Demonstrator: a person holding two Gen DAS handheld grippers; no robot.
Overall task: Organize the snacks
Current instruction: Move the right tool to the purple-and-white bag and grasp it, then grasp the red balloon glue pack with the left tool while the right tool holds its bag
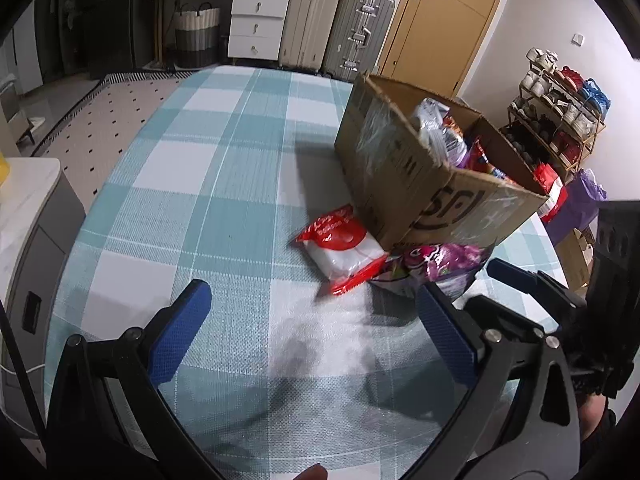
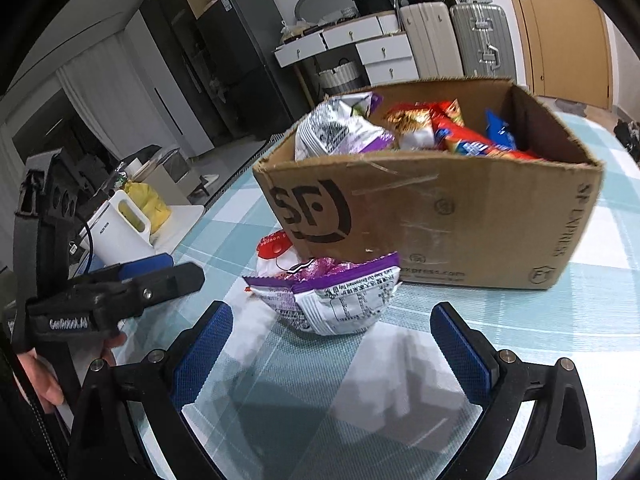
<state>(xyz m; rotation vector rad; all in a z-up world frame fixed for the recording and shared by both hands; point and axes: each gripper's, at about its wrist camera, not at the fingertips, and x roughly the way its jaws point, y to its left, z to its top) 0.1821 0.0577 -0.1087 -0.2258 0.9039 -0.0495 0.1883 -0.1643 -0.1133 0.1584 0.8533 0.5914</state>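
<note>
A brown cardboard box (image 1: 404, 176) (image 2: 440, 216) stands on the checked tablecloth, filled with several snack packets (image 2: 440, 132). In front of it lie a red and white packet (image 1: 344, 248) (image 2: 276, 252) and a purple and white packet (image 1: 436, 264) (image 2: 336, 296), both touching the box. My left gripper (image 1: 312, 312) is open a short way before the red packet, with nothing between its blue pads. My right gripper (image 2: 332, 340) is open just in front of the purple packet, empty; its fingers also show in the left wrist view (image 1: 520, 276). The left gripper appears in the right wrist view (image 2: 160, 276), held by a hand.
Teal and white checked tablecloth (image 1: 224, 184) covers the table. A white jug (image 2: 124, 228) and yellow bag (image 2: 148, 204) sit on a side cabinet to the left. Suitcases (image 1: 336, 20), white drawers (image 1: 256, 24) and a shoe rack (image 1: 560, 120) stand beyond the table.
</note>
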